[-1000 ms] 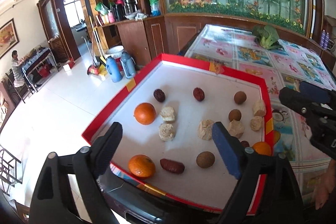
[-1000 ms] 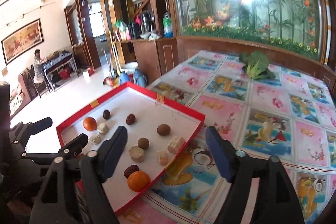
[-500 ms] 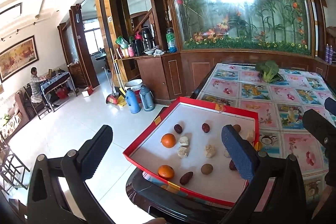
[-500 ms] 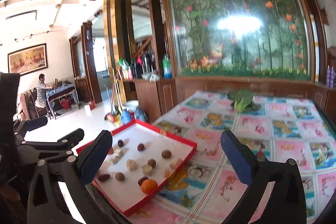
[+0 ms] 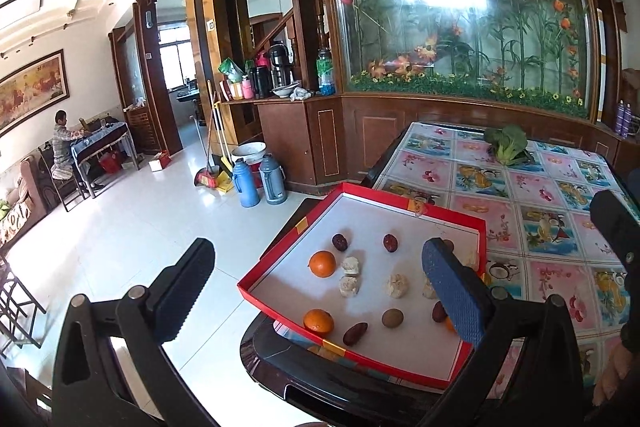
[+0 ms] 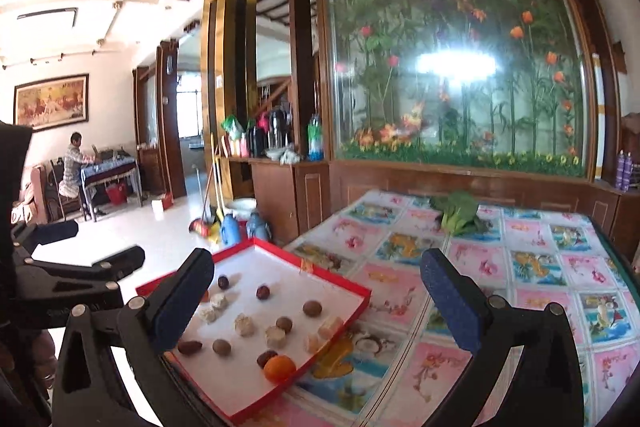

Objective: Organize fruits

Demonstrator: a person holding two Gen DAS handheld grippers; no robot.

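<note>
Left view shows two oranges point(image 5: 322, 263), right view one orange point(image 6: 279, 367)

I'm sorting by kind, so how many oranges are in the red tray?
3. One orange lies by the tray's left wall, a second orange at its near-left rim, a third orange by its right rim, half hidden behind a claw finger in the left wrist view.

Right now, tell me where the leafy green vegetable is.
In the left wrist view, the leafy green vegetable lies on the patterned tablecloth at the far end, beyond the red tray.
</note>
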